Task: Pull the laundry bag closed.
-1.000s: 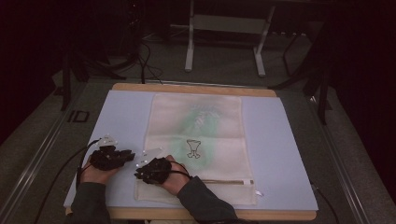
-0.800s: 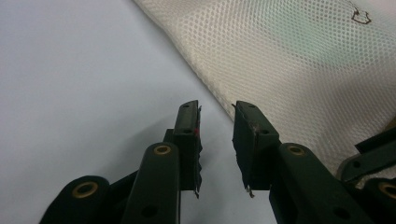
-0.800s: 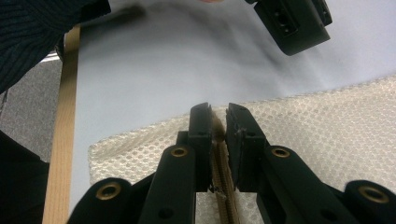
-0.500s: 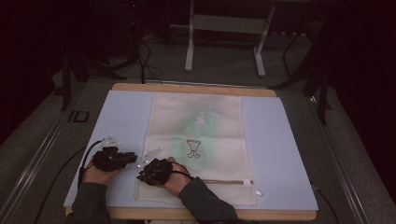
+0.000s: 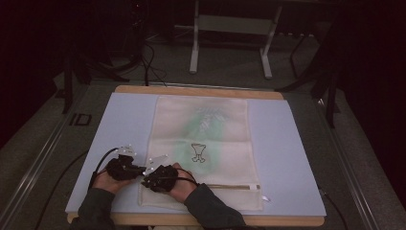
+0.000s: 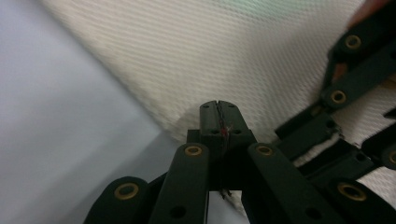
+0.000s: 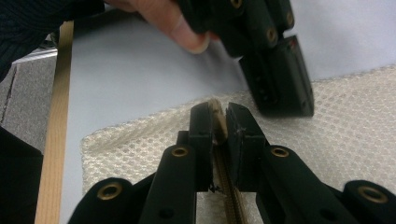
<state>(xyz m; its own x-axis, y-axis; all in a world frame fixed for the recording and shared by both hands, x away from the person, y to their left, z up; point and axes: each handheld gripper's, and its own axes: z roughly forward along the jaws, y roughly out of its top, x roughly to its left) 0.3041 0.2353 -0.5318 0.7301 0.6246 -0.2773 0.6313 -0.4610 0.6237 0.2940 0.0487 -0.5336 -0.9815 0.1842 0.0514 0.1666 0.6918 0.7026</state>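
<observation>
A cream mesh bag (image 5: 210,143) with a zipper (image 5: 230,186) along its near edge lies flat on the pale blue table cover (image 5: 297,153); something green shows through the mesh. Both grippers meet at the bag's near left corner. My left gripper (image 5: 141,171) (image 6: 218,112) has just been closing and now pinches the bag's mesh edge (image 6: 196,70). My right gripper (image 5: 146,181) (image 7: 218,122) is shut on the tan zipper pull (image 7: 216,116), with the zipper track (image 7: 229,196) running back between its jaws. The left gripper (image 7: 280,79) appears just beyond it.
The table's wooden rim (image 5: 201,89) borders the cover at the far side, and its near edge (image 7: 56,140) lies close to my hands. Metal stand legs (image 5: 194,48) and cables stand on the dark floor behind. Bare cover lies left and right of the bag.
The left gripper's jaws have closed at the bag's left edge after edging slightly toward it. The right hand has kept still.
</observation>
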